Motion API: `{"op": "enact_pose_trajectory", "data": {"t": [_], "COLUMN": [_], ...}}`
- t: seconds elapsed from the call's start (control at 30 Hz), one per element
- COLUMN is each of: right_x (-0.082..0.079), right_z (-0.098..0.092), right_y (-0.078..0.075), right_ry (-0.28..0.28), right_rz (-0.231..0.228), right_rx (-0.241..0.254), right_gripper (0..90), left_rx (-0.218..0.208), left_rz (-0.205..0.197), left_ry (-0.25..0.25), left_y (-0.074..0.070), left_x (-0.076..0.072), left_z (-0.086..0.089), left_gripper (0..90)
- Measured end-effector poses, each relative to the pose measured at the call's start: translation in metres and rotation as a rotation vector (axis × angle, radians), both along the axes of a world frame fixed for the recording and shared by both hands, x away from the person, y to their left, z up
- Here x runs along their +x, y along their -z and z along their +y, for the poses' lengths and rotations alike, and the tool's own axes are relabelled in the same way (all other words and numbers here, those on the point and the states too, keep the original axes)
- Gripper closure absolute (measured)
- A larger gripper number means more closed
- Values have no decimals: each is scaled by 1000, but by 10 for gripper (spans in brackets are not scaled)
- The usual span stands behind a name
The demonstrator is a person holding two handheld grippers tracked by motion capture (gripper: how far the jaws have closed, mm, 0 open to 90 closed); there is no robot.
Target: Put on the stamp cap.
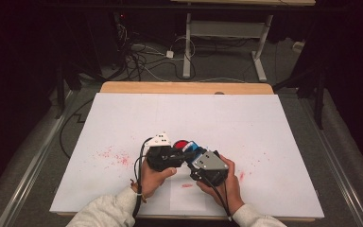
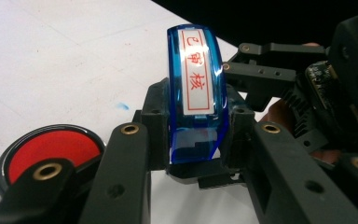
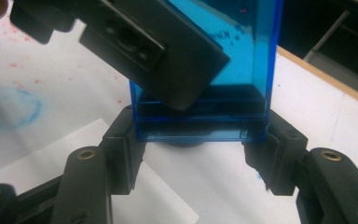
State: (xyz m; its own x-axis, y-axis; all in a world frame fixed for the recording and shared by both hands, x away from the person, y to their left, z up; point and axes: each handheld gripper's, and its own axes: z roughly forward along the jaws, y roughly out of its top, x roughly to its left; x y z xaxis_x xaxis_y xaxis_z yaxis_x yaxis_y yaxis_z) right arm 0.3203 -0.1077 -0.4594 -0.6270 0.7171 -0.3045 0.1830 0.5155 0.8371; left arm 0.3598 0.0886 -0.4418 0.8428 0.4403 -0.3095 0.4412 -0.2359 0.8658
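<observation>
A blue see-through stamp [image 2: 196, 70] with a white label printed in red characters is held just above the white table sheet [image 1: 217, 118]. My left gripper [image 2: 196, 140] is shut on its lower body, pads pressing both sides. My right gripper [image 3: 198, 154] is shut on the stamp [image 3: 242, 56] too, gripping its dark base from the other side, with one left jaw crossing in front. In the high view both grippers, left [image 1: 177, 153] and right [image 1: 194, 160], meet at the stamp [image 1: 192, 146]. A round black ink pad with a red face [image 2: 51, 149] lies beside it on the sheet.
Red ink flecks [image 1: 116, 156] dot the sheet to the left. A small paper slip [image 1: 186, 194] with a red mark lies near the front edge. A blue smear [image 3: 14, 109] marks the sheet. The wooden table edge [image 1: 184, 88] runs along the far side.
</observation>
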Motion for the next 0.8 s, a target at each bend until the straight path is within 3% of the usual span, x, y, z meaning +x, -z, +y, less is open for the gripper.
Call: {"op": "enact_pose_trajectory", "data": {"t": [0.27, 0.47, 0.8], "right_x": [-1, 0, 0], "right_z": [0, 1, 0], "right_y": [1, 2, 3], "right_ry": [2, 13, 7], "right_rz": [-1, 7, 6], "right_rx": [0, 9, 15], "right_gripper": [410, 407, 404], "left_rx": [-4, 17, 16], "left_rz": [17, -3, -7], "left_ry": [9, -5, -16], "left_y": [0, 0, 0], "left_x": [2, 0, -1], "left_z": [1, -2, -2], "left_gripper": [671, 671, 673]}}
